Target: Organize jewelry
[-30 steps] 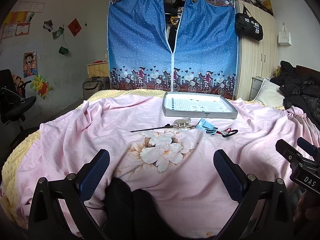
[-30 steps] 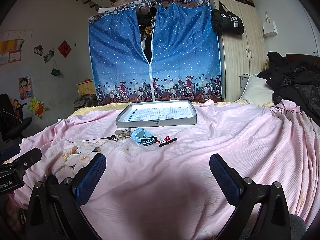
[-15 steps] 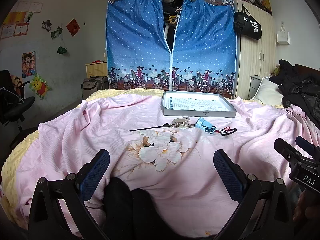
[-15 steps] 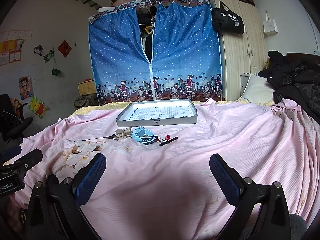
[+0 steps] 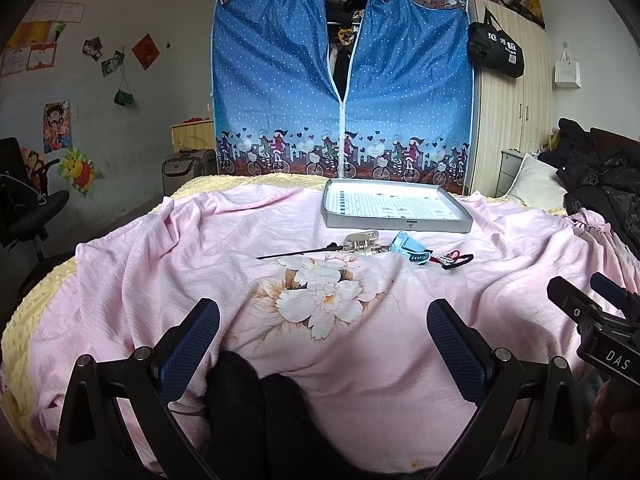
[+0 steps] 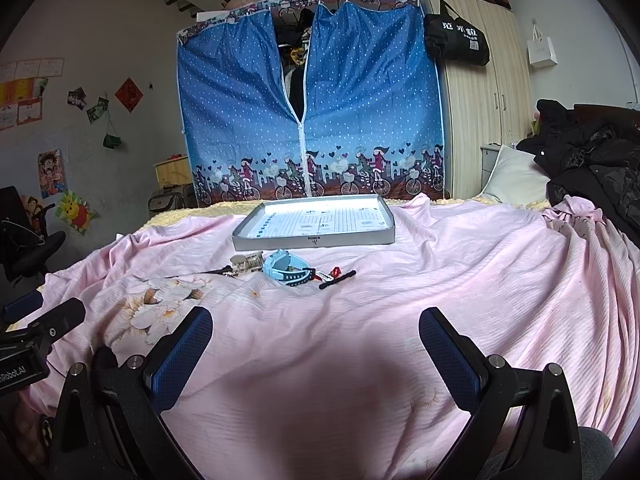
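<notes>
Over the last 1 s little changed: both views crept slightly nearer the tray [image 5: 398,224], nothing picked yet. Left gripper [image 5: 323,320] and right gripper [image 6: 316,328] had jaws wide open, empty, above the bed [image 6: 460,280]. Watch [image 6: 286,269], clip [image 5: 362,240] and hair stick [image 5: 298,252] lay just before the tray.

Your left wrist camera sits low over the near edge of the pink bedspread [image 5: 520,264], looking forward between its wide-apart fingers toward the blue fabric wardrobe [image 5: 340,92]. Your right wrist camera faces the same way from just to the right, equally low. Both views share the grey tray [image 5: 394,222] [image 6: 316,238], well ahead, and each catches the other gripper at its edge.
</notes>
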